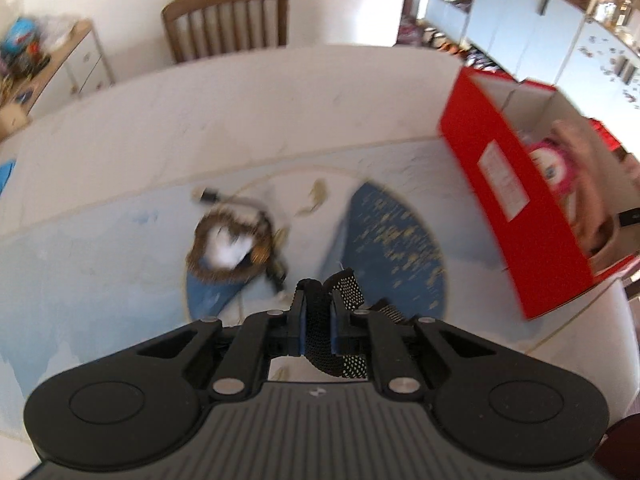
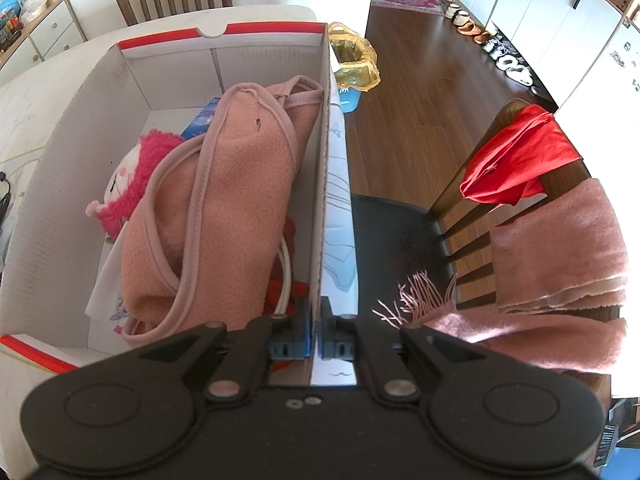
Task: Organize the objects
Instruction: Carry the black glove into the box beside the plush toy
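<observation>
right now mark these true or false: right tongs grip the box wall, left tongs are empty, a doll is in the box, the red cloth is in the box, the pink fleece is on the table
1. The right tongs are clamped on the wall of the box. True.
2. The left tongs are empty. False: they are shut on a black mesh strap.
3. A doll with pink hair lies in the box. True.
4. The red cloth is in the box. False: it hangs over the back of the chair beside the table.
5. The pink fleece is on the table. False: it lies inside the box.
</observation>
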Action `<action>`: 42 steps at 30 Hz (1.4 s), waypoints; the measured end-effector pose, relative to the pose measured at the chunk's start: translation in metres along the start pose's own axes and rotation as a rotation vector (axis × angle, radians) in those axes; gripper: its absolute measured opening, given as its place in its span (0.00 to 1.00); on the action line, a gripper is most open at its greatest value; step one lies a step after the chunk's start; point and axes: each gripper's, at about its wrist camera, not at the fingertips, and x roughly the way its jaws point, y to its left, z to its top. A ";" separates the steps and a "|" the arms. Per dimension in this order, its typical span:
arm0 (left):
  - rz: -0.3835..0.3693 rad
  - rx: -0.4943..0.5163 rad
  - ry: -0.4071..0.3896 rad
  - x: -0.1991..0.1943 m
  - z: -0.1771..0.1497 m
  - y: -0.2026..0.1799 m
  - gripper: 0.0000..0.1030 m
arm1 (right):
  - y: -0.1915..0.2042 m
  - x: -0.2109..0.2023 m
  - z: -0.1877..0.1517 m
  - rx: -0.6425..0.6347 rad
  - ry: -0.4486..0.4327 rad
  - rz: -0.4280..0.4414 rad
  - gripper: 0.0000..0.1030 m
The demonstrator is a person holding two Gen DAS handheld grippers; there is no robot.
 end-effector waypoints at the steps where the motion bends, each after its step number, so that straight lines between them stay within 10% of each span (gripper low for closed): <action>1: -0.012 0.011 -0.012 -0.005 0.004 -0.003 0.09 | 0.000 0.000 0.000 -0.001 0.000 0.000 0.03; 22: -0.242 0.295 -0.206 -0.098 0.116 -0.100 0.09 | 0.003 -0.004 -0.001 -0.027 -0.010 0.004 0.03; 42: -0.130 0.544 -0.241 -0.017 0.178 -0.217 0.09 | 0.001 -0.002 -0.001 -0.026 -0.014 0.022 0.03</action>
